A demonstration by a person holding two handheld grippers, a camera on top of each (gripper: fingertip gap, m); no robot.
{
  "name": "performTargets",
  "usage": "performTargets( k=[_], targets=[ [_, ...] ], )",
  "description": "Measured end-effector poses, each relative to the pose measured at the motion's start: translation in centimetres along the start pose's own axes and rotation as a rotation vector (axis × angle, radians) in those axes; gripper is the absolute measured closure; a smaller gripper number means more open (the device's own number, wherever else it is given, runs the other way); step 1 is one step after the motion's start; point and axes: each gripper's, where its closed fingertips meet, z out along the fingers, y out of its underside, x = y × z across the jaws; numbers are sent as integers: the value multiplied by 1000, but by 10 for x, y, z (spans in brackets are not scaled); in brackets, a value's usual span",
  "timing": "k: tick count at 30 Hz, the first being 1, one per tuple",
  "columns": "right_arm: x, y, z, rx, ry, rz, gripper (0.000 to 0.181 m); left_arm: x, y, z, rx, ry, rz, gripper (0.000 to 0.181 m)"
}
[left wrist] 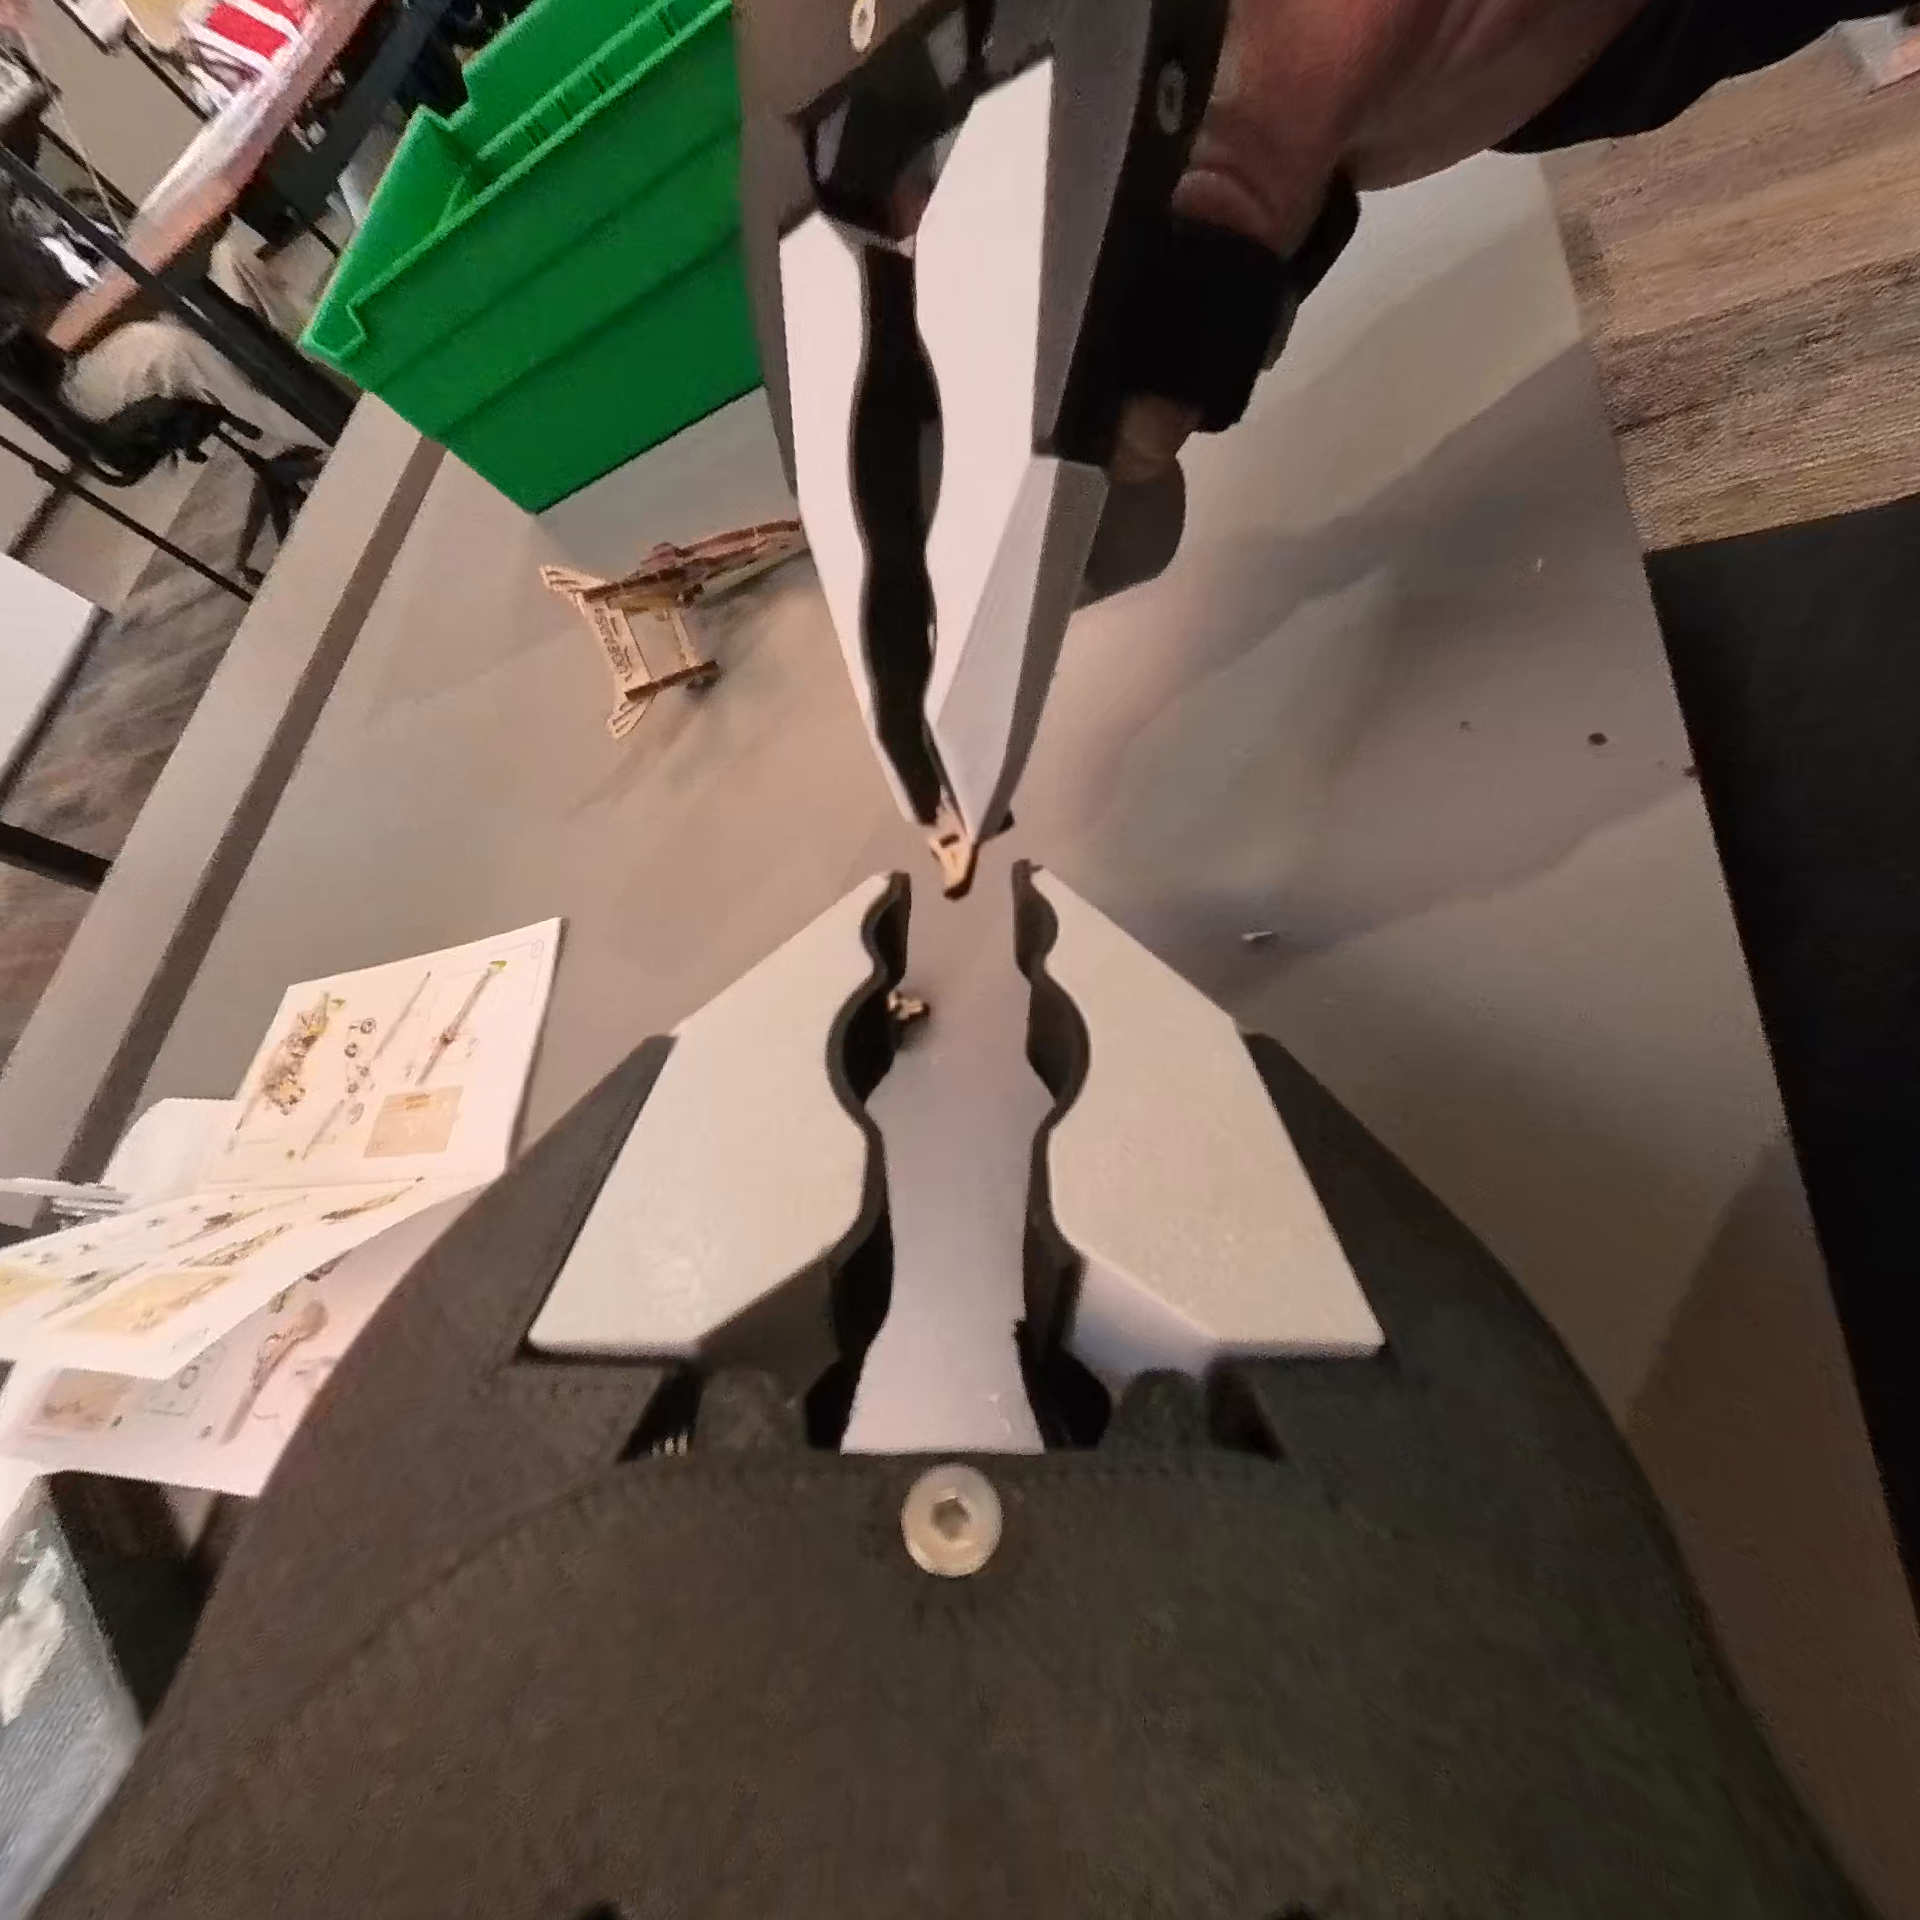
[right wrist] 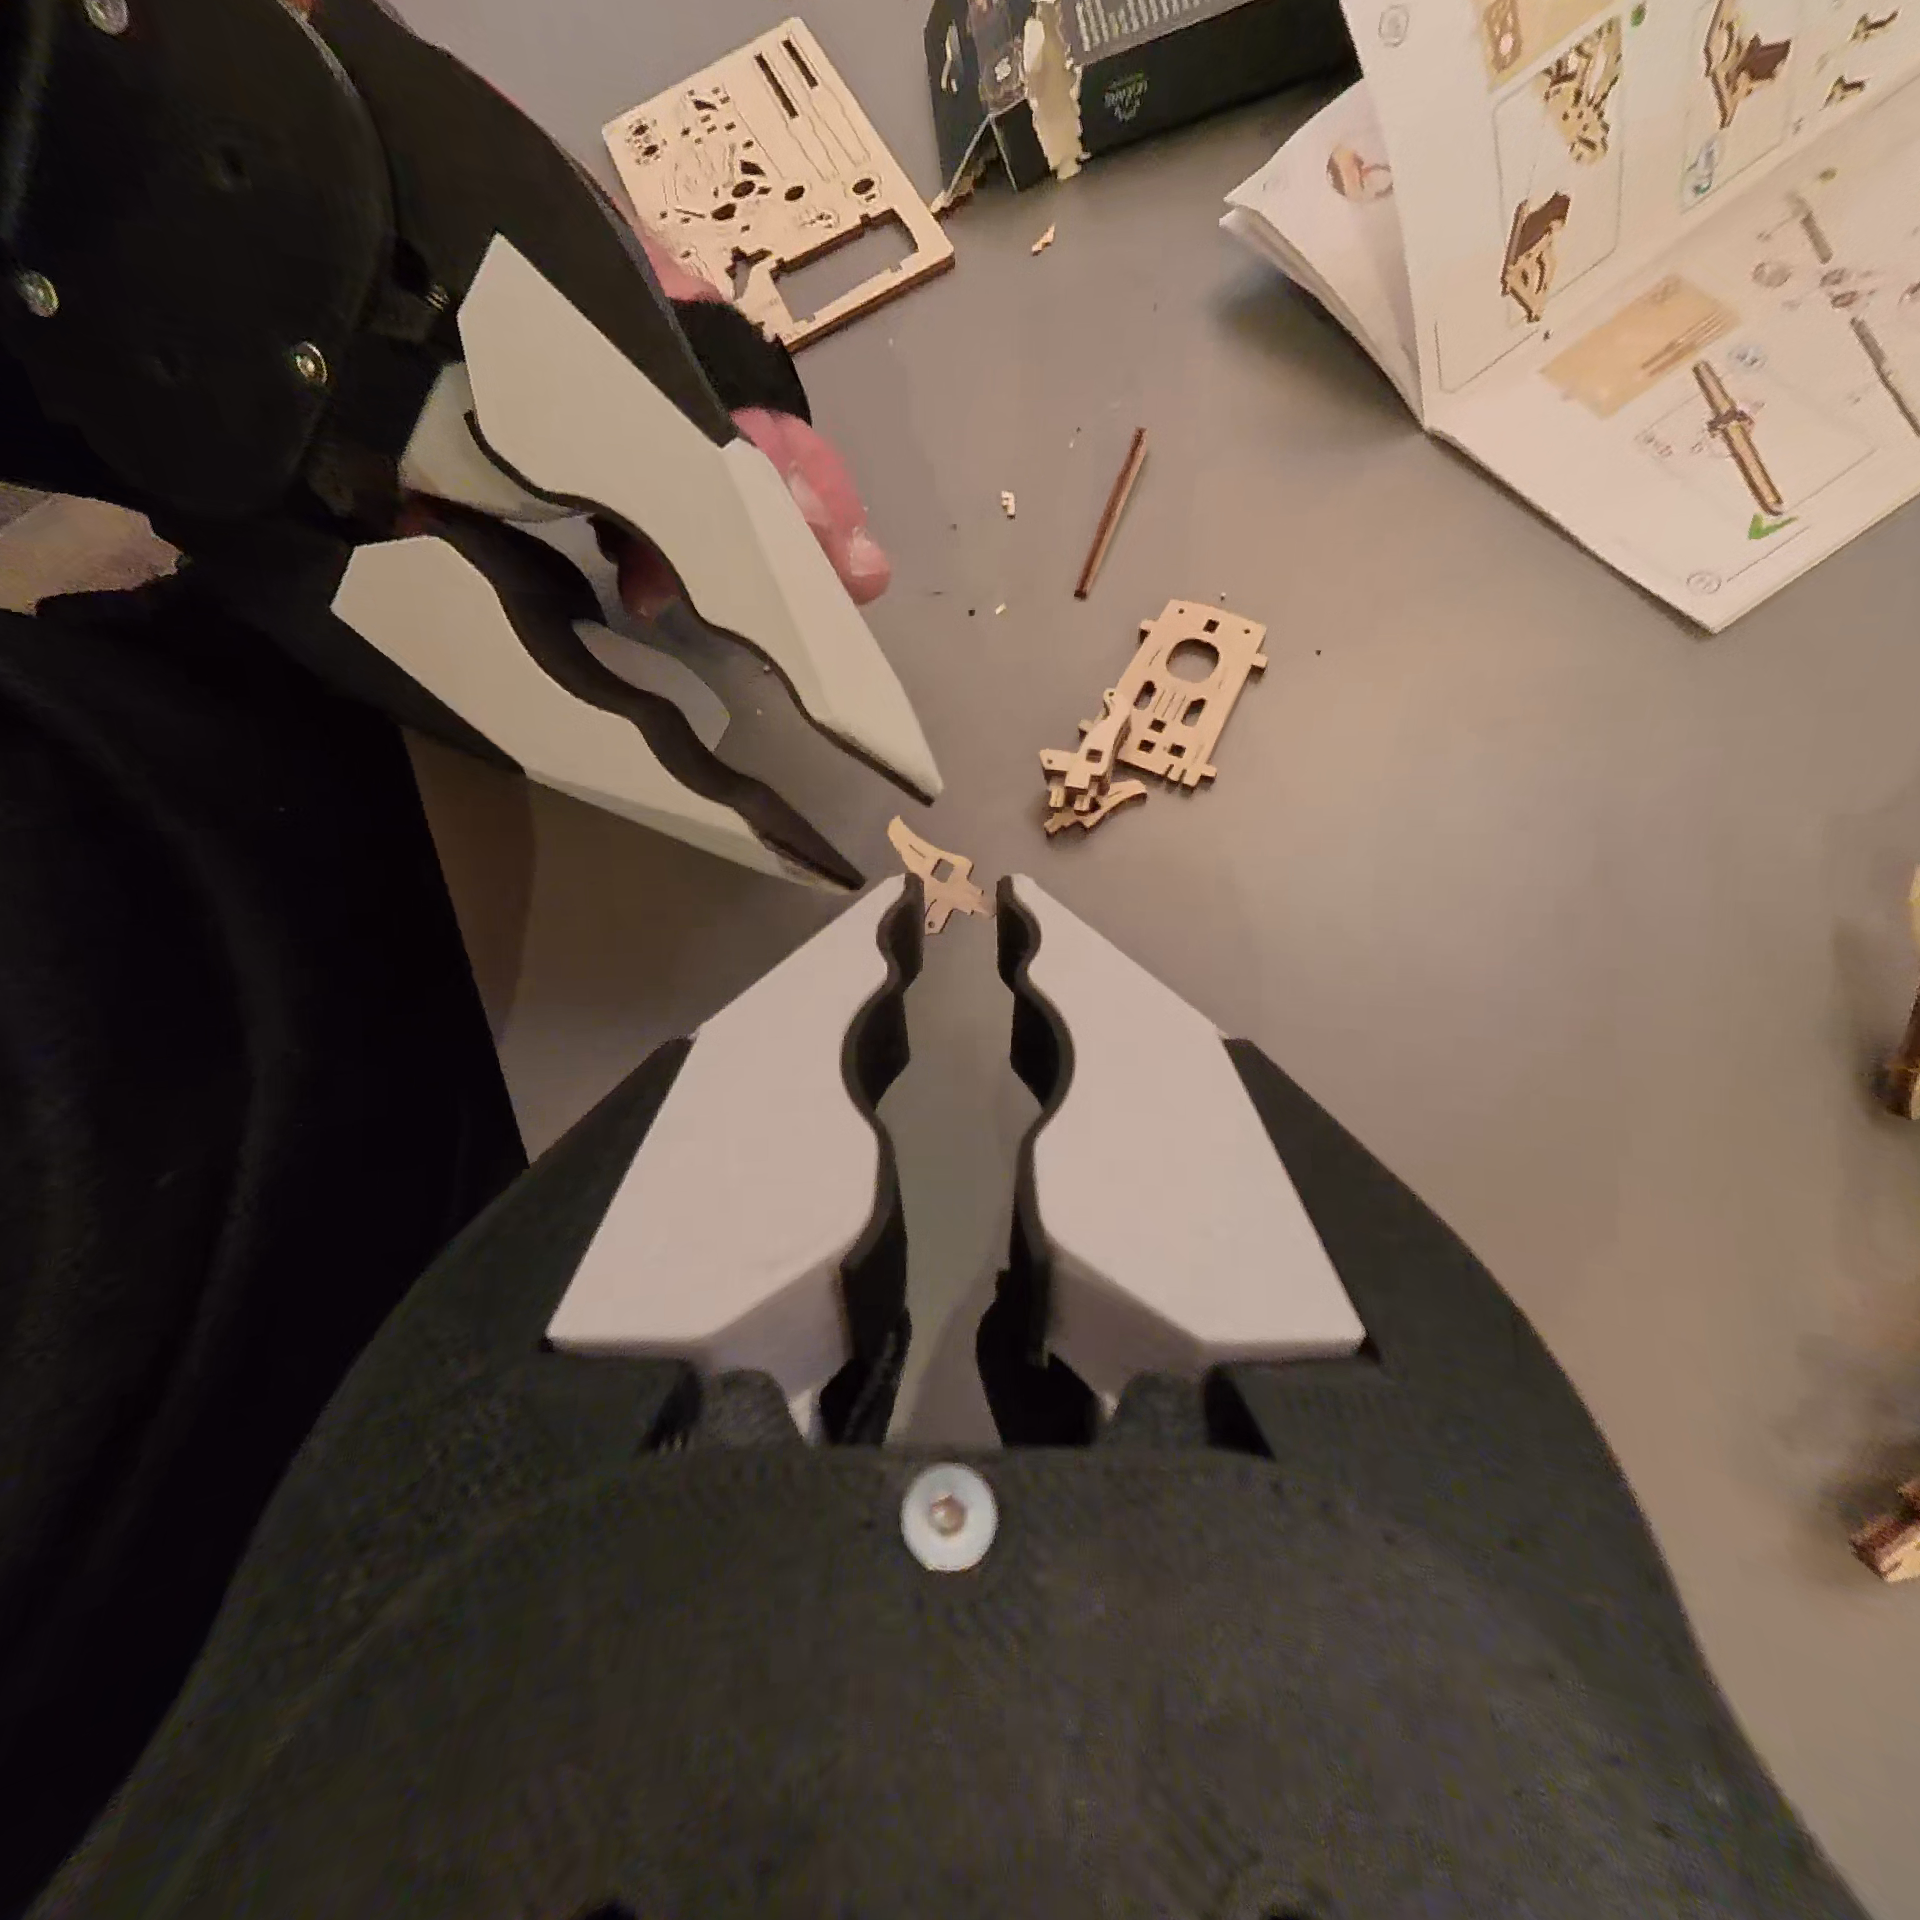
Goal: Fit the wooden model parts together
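Observation:
My right gripper is shut on a small curved wooden part, pinched at its fingertips above the grey table. In the left wrist view it comes down from the top with the same part sticking out of its tips. My left gripper is open and empty, its tips just short of that part on either side. It shows at the upper left of the right wrist view. A flat wooden plate with small parts fitted on it lies on the table beyond the grippers.
A part-built wooden model stands in front of a green bin. An open instruction booklet, a punched-out wooden sheet, a dark box, a thin stick and a tiny loose part lie on the table. The grippers are tip to tip, or close to it. The thin stick sits 12 cm or so from the ends of my left fingers.

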Motion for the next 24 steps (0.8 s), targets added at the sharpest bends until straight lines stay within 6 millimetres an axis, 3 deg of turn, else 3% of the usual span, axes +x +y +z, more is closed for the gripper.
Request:
performTargets(
  k=[1, 7, 17, 20, 24],
  targets=[
    [-2, 0, 1, -4, -6, -3, 170, -1, -1, 0, -3, -14, 35, 165],
    [-8, -3, 3, -15, -42, 19, 170, 1, -2, -2, -8, -33, 121, 179],
    [-4, -13, -6, 52, -101, 18, 158, -14, 5, -13, 87, 97, -212, 181],
    [-4, -3, -3, -16, -98, -53, 157, -13, 23, -12, -1, 109, -182, 181],
    [6, 21, 14, -175, -3, -233, 153, -12, 36, -11, -74, 84, -122, 181]
  ],
)
